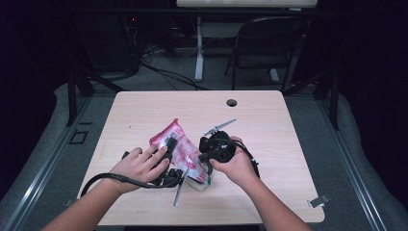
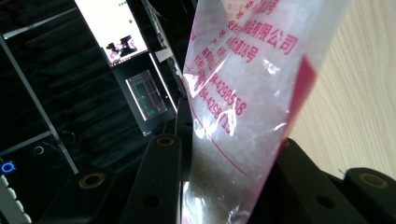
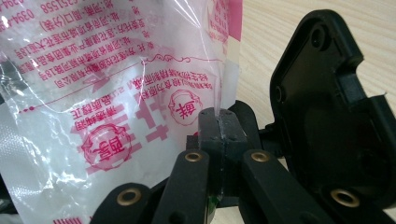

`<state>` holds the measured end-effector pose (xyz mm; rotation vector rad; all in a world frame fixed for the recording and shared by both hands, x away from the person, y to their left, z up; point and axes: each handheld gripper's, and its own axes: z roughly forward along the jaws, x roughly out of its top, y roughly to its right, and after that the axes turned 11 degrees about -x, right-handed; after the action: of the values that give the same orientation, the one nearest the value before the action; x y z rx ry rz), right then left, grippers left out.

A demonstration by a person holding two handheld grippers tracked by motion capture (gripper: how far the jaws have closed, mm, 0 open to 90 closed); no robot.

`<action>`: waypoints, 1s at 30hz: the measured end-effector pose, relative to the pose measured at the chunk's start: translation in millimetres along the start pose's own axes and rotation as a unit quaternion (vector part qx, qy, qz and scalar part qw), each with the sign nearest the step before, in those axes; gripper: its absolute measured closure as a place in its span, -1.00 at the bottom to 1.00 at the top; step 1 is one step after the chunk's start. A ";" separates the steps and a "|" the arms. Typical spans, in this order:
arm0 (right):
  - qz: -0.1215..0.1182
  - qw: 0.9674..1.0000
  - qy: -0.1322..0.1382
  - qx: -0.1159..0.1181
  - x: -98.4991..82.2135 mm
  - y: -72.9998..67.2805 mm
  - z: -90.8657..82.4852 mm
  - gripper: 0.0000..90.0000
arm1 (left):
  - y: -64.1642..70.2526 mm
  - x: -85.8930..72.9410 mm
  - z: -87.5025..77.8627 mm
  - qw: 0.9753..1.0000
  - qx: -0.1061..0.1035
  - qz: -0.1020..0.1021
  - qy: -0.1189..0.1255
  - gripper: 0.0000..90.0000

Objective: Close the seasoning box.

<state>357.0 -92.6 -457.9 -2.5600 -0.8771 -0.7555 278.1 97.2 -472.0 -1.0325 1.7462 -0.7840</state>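
My right fingers are clenched on the edge of the pink-printed plastic bag; my left fingers grasp its other end, holding it just above the bench between both hands.

Glossy clear plastic film on the bag, crinkled and throwing white glare, printed in pink-red ink, sits right between the matt black plastic jaws of the left gripper. The right gripper is the same dull black plastic with small brass-coloured metal rivets, its jaws pressed on the film's thin edge. Behind the jaws, the table shows pale, smooth, matt wood grain.
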 end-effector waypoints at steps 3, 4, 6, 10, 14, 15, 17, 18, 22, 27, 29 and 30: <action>0.001 1.000 0.003 0.003 -0.2 0.3 0.6 1.00 | -0.5 0.2 0.0 1.000 0.001 0.001 0.001 0.69; 0.001 1.000 0.003 0.003 -0.3 0.3 0.6 1.00 | -0.2 0.3 0.2 1.000 -0.001 -0.002 0.002 0.69; 0.000 1.000 0.002 0.003 -0.3 0.3 0.6 1.00 | -0.3 0.3 0.4 1.000 -0.001 -0.002 0.003 0.69; -0.001 1.000 0.001 0.001 -0.4 0.7 0.1 1.00 | 0.0 0.5 0.5 1.000 -0.004 -0.005 0.004 0.69; 0.000 1.000 0.002 0.000 -0.5 0.5 -0.2 1.00 | 1.3 0.4 0.4 1.000 -0.006 -0.011 0.004 0.69; -0.002 1.000 0.001 0.000 -0.4 0.7 -0.1 1.00 | 1.3 0.2 0.5 1.000 -0.005 -0.011 0.006 0.69; -0.002 1.000 0.001 0.000 -0.3 0.5 0.0 1.00 | 1.1 0.1 0.3 1.000 -0.004 -0.007 0.005 0.69; -0.003 1.000 0.001 0.000 -0.3 0.5 -0.1 1.00 | 1.1 -0.1 0.3 1.000 -0.005 -0.008 0.006 0.69; -0.001 1.000 0.003 0.001 -0.2 0.7 -0.9 1.00 | -0.1 -0.7 -0.2 1.000 -0.007 -0.013 0.006 0.69; 0.001 1.000 0.004 0.001 0.5 0.3 -2.9 1.00 | -1.5 -1.0 -1.1 1.000 -0.011 -0.013 0.005 0.69; 0.001 1.000 0.003 0.001 0.7 0.3 -3.3 1.00 | -1.9 -1.2 -1.0 1.000 -0.008 -0.016 0.007 0.69; 0.001 1.000 0.004 0.000 0.7 0.3 -3.4 1.00 | -2.6 -1.4 -1.4 1.000 -0.014 -0.017 0.007 0.69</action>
<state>356.3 -94.1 -454.8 -2.5555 -0.8729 -0.7643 277.9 97.4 -468.7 -1.0794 1.7594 -0.7917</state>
